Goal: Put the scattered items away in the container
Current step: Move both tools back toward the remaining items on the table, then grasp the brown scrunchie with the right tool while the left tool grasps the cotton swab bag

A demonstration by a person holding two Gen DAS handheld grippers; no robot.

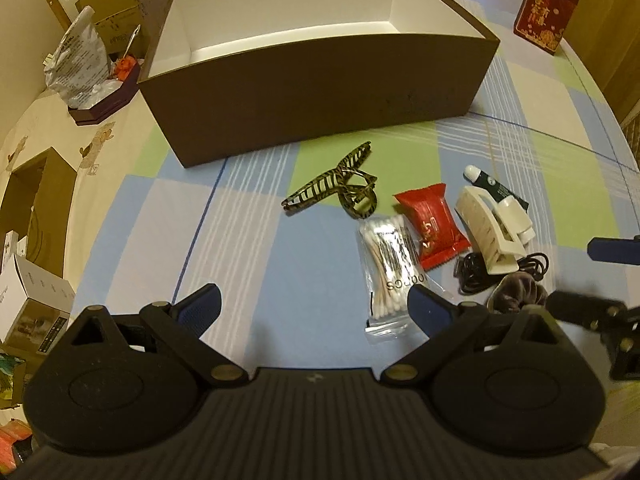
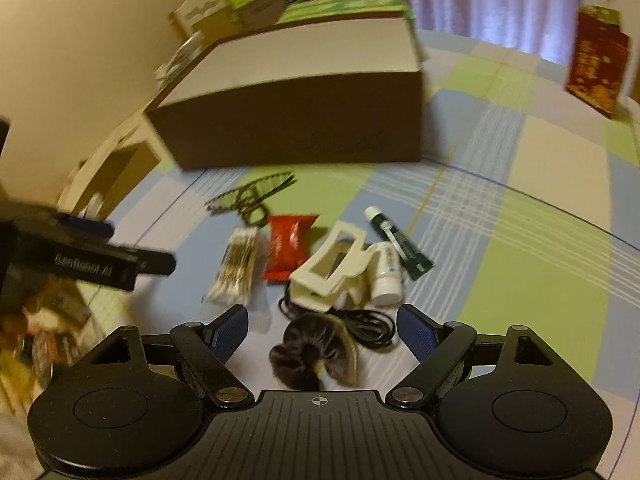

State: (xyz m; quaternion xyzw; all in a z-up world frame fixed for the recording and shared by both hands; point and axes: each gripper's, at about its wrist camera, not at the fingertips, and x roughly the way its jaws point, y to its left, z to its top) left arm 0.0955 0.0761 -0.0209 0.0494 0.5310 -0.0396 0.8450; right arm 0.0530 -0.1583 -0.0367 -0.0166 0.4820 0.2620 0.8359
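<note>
A brown box (image 1: 312, 92) (image 2: 296, 128) with a white inside stands open and empty at the back of the checked cloth. In front of it lie a striped hair claw (image 1: 336, 188) (image 2: 252, 200), a bag of cotton swabs (image 1: 392, 264) (image 2: 238, 266), a red packet (image 1: 432, 224) (image 2: 288, 248), a white hair claw (image 1: 488, 228) (image 2: 332, 276), a green tube (image 1: 496, 188) (image 2: 398, 242), a black cable (image 1: 480, 276) (image 2: 368, 328) and a dark scrunchie (image 1: 516, 300) (image 2: 312, 354). My left gripper (image 1: 316, 308) is open, with the swabs by its right finger. My right gripper (image 2: 322, 332) is open around the scrunchie.
A red gift box (image 1: 546, 14) (image 2: 596, 64) stands at the back right. Left of the brown box are a plastic bag (image 1: 78, 64) in a dark tray and cardboard boxes (image 1: 112, 12). More cartons (image 1: 36, 308) sit beyond the cloth's left edge.
</note>
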